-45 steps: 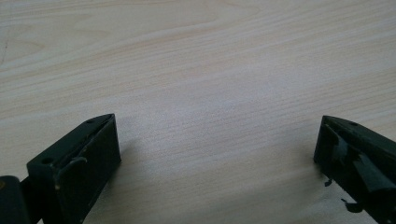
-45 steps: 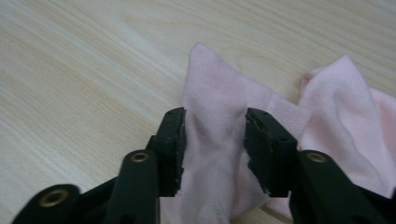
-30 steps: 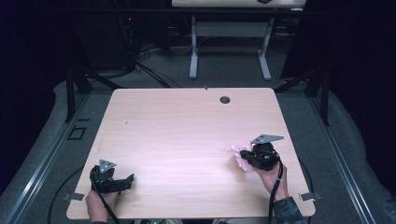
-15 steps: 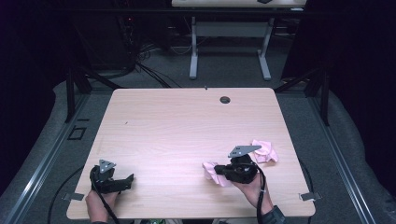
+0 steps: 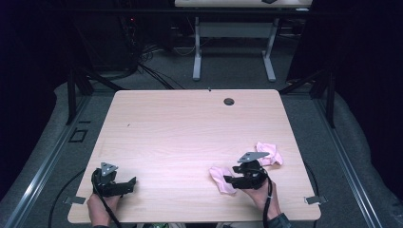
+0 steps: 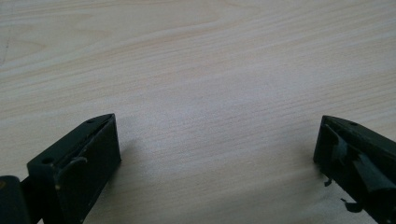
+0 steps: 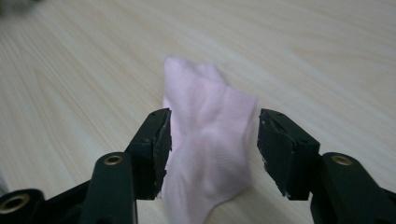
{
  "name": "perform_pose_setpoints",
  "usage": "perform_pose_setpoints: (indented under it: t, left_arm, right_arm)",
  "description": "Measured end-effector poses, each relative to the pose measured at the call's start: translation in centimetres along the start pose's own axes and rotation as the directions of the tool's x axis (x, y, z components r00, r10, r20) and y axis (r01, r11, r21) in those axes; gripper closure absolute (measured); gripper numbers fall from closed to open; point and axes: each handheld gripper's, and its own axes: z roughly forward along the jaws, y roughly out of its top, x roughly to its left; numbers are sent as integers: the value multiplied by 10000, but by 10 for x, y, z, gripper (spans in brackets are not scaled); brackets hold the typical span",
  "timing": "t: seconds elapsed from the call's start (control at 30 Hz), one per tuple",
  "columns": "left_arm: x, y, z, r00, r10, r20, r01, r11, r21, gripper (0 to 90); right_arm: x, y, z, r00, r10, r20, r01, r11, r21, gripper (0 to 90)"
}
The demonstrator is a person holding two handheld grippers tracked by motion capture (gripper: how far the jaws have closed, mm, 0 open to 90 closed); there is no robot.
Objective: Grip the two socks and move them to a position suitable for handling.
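Table (image 5: 190, 133): pale wood-grain top with a small dark round hole (image 5: 229, 101) near the far edge, right of centre.

Left gripper (image 5: 124, 184): lies at the near left corner of the table, held by a hand (image 5: 100, 212) coming in from the near edge. In the left gripper view (image 6: 215, 154) its two black jaws stand wide apart, with bare table between them and nothing in their hold.

Right gripper (image 5: 229, 180): at the near right of the table, held by the other hand (image 5: 263, 199), jaws pointing left. In the right gripper view (image 7: 212, 149) the jaws are partly open, one on each side of the pink cloth; the left jaw sits right at the cloth's edge, the right jaw stands just beside it, not pinching.

Pink cloth (image 5: 222, 176): crumpled, lying on the table at the near right. One part shows left of the right gripper, another part just beyond it to the right; the gripper sits over the middle. In the right gripper view (image 7: 210, 140) it runs up between the jaws.

Floor (image 5: 228, 71): grey, with cables and a white table frame (image 5: 233, 52) far behind.
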Motion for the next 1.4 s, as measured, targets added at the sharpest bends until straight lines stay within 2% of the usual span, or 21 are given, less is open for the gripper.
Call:
perform_pose_setpoints:
  t: [0.07, 0.13, 0.27, 0.53, 0.6, 0.63, 0.7, 0.73, 0.77, 0.8, 0.93, 0.97, 1.03, 1.07, 1.1, 1.13, 1.17, 1.2, 1.23, 1.27, 1.4]
  left_arm:
    - [0, 0, 0, 10000, 2, 0, -2, 10000, 0, 1]
    - [0, 0, 0, 10000, 2, 1, -2, 10000, 1, 1]
    - [0, 0, 0, 10000, 1, 1, -1, 10000, -2, 1]
    - [0, 0, 0, 10000, 1, 0, -1, 10000, -2, 1]
    - [0, 0, 0, 10000, 0, 1, 0, 10000, -3, 1]
    - [0, 0, 0, 10000, 0, 1, 0, 10000, -3, 1]
    - [0, 0, 0, 10000, -2, 1, 2, 10000, -2, 1]
    - [0, 0, 0, 10000, 0, -1, 0, 10000, -2, 1]
    - [0, 0, 0, 10000, 9, -3, -9, 10000, -10, 1]
    - [0, 0, 0, 10000, 12, -2, -12, 10000, -11, 1]
    - [0, 0, 0, 10000, 3, -1, -3, 10000, -1, 1]
    - [0, 0, 0, 10000, 0, 0, 0, 10000, -2, 1]
    - [0, 0, 0, 10000, 14, -2, -14, 10000, -9, 1]
    - [0, 0, 0, 10000, 0, -1, 0, 10000, -4, 1]
    - [0, 0, 0, 10000, 0, 1, 0, 10000, -2, 1]
    - [0, 0, 0, 10000, 2, 0, -2, 10000, -2, 1]
    - [0, 0, 0, 10000, 2, 1, -2, 10000, 1, 1]
    - [0, 0, 0, 10000, 2, 1, -2, 10000, 1, 1]
    - [0, 0, 0, 10000, 2, 0, -2, 10000, 1, 1]
    - [0, 0, 0, 10000, -7, 2, 7, 10000, 11, 1]
    - [0, 0, 0, 10000, 18, 4, -18, 10000, 8, 1]
  right_arm:
    - [5, -1, 12, 9994, -266, 207, 258, 9989, 379, 562]
    - [8, -2, 22, 9998, -178, 73, 174, 9984, 540, 623]
    - [18, -3, 27, 9994, -294, -154, 300, 9987, 401, 698]
    - [38, -2, 36, 9936, -554, -983, 592, 9976, 356, 742]
    - [43, -2, 35, 9913, -716, -1108, 768, 9961, 430, 616]
    - [43, -2, 35, 9913, -716, -1108, 768, 9961, 430, 616]
    - [38, -1, 25, 9913, -621, -1161, 623, 9981, -12, 406]
    - [38, -1, 25, 9913, -621, -1161, 623, 9981, -12, 406]
    - [28, 3, 10, 9946, -455, -937, 418, 9983, -405, 280]
    - [23, 4, 4, 9959, -388, -812, 350, 9982, -481, 223]
    - [-3, 9, -17, 9999, 24, -152, -37, 9963, -862, 144]
    - [-27, 12, -29, 9982, 309, 508, -260, 9951, -949, 101]
    - [-46, 12, -37, 9929, 750, 927, -644, 9916, -1121, 83]
    - [-60, 12, -41, 9855, 970, 1389, -830, 9912, -1032, 68]
    - [-60, 12, -41, 9855, 970, 1389, -830, 9912, -1032, 68]
    - [-72, 11, -45, 9801, 1127, 1633, -956, 9894, -1090, 72]
    - [-91, 9, -48, 9662, 1469, 2117, -1258, 9859, -1101, 72]
    - [-101, 8, -48, 9601, 1692, 2228, -1483, 9831, -1074, 83]
    - [-101, 8, -48, 9601, 1692, 2228, -1483, 9831, -1074, 83]
    - [-119, 3, -45, 9425, 2107, 2595, -1940, 9770, -887, 121]
    - [-134, -2, -39, 9242, 2421, 2953, -2350, 9701, -601, 183]
